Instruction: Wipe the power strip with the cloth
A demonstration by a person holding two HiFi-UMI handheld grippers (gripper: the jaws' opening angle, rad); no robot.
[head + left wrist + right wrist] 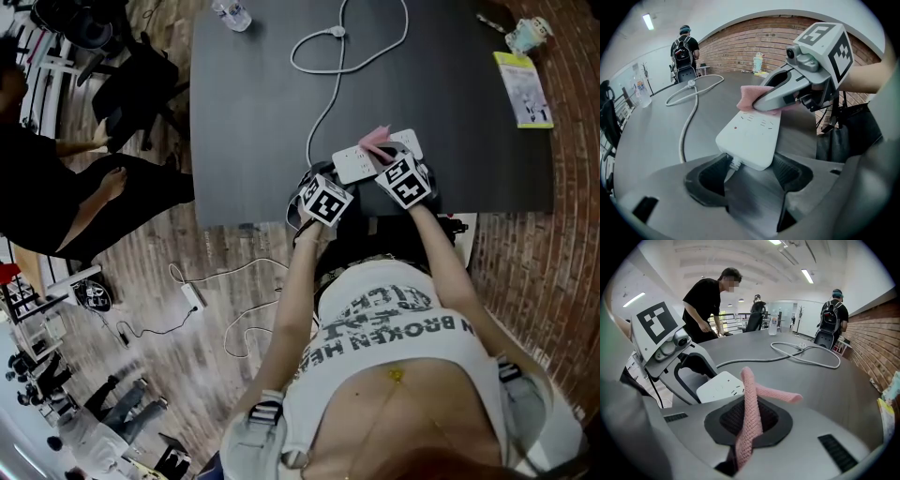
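Two grips: left gripper (750,176) holds the power strip (750,133), right gripper (749,423) a pink cloth (751,399) apparently hiding its far end; dark table (656,136), brick wall (740,49).

This looks like an open-plan office or lab workroom. A red brick wall (562,234) runs down the right, black swivel chairs (131,84) stand upper left on a wood plank floor (187,272), and long white ceiling lights (809,275) hang above a large dark grey table (253,141).

The hand-held gripper (748,428) pinches a pink cloth (751,399) beside the power strip (721,386).
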